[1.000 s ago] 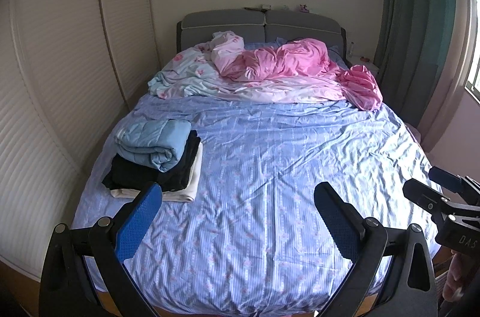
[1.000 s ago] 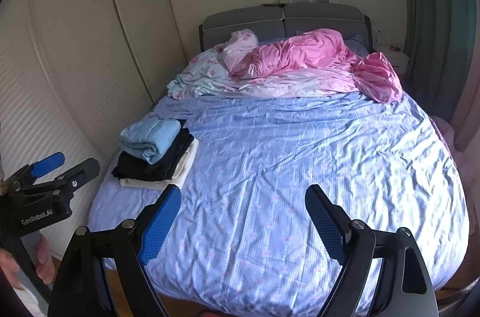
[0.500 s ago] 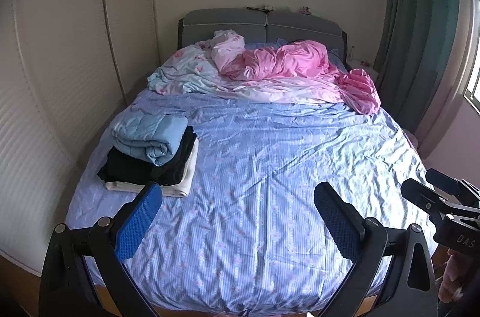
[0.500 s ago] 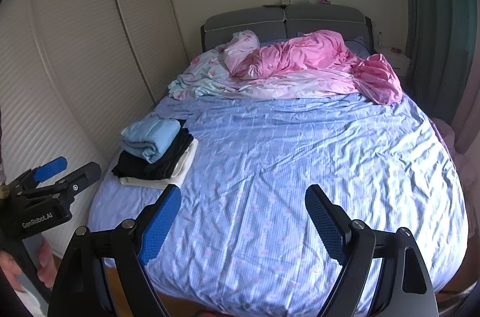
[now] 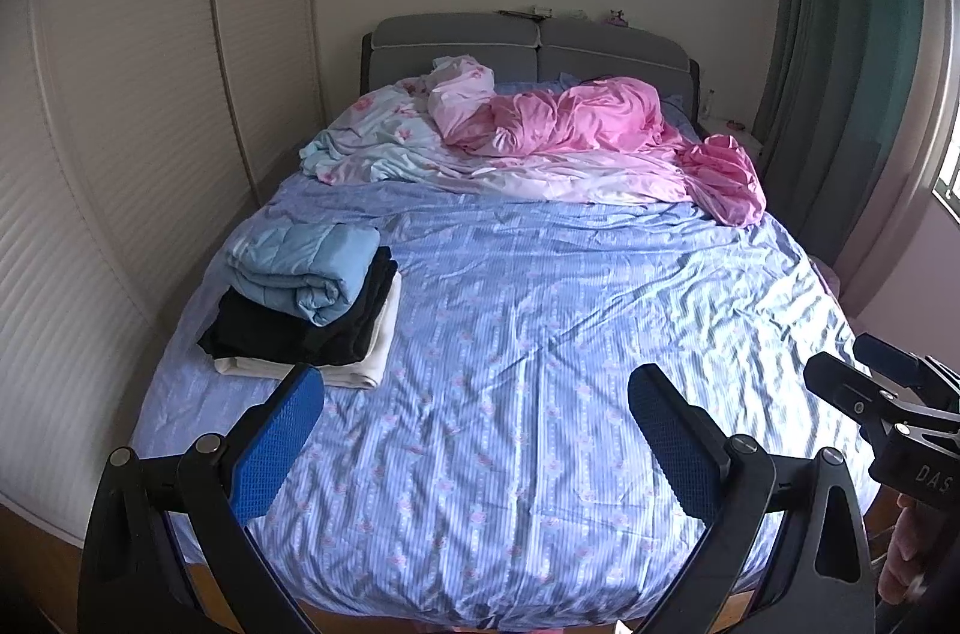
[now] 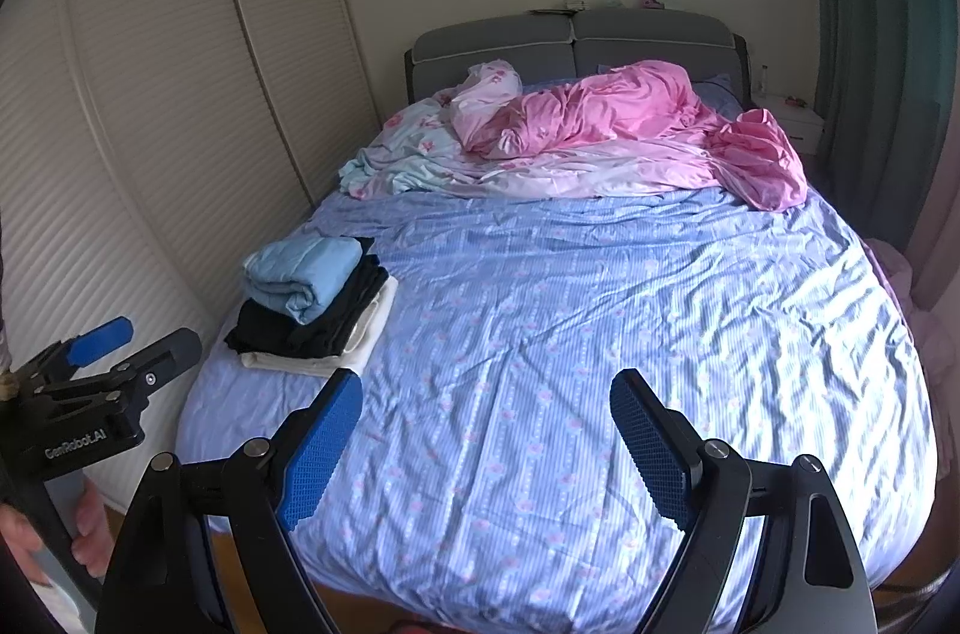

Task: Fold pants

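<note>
Both tongs hang spread wide and empty, left gripper [image 5: 477, 430] and right gripper [image 6: 486, 430], over the foot of the bed [image 5: 510, 334]. Looks like folding's done or between items: soft folded stack [image 5: 306, 304] sits near the left edge, light blue quilted piece on black and cream. Next needs fresh pants, none loose in view. Silky pink duvet [image 5: 576, 130] lies rumpled at the headboard.

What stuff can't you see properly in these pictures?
- White garment, both views: the black garment and light blue garment cover it; type unclear.
- Headboard items, both views: too small to identify.
- Nightstand, left view: mostly hidden by the pink duvet.
</note>
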`<state>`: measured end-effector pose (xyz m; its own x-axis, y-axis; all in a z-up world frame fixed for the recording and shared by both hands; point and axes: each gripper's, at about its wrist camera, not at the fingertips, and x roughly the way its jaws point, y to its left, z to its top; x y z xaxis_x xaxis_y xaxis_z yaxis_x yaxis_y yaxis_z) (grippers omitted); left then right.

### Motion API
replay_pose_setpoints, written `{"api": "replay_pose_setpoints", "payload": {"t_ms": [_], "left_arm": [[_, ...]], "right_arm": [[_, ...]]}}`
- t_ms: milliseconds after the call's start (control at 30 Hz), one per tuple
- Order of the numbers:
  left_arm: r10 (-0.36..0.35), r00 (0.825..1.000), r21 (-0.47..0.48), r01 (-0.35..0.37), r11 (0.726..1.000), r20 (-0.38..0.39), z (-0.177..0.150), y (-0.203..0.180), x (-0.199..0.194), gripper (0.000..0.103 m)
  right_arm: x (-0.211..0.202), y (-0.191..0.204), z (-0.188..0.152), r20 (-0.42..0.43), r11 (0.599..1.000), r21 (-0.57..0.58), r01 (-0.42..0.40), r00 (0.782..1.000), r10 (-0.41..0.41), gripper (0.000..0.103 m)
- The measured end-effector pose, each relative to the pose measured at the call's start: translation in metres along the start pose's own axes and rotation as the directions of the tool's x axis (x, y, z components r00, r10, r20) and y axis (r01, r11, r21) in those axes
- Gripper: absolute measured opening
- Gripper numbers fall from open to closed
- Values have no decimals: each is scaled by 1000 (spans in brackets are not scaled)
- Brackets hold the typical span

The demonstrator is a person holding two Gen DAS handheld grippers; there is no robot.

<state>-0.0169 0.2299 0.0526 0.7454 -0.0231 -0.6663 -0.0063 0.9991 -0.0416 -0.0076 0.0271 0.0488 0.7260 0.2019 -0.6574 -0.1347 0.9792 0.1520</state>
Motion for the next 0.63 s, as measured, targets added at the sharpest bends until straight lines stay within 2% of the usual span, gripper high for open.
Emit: {"api": "replay_pose_setpoints", "payload": {"t_ms": [633], "left_arm": [[6,1000,-19,-6,1000,-25,0,10,10,103]], "right_arm": [[13,5,-3,-16,1000,-3,-16,1000,16,86]]}}
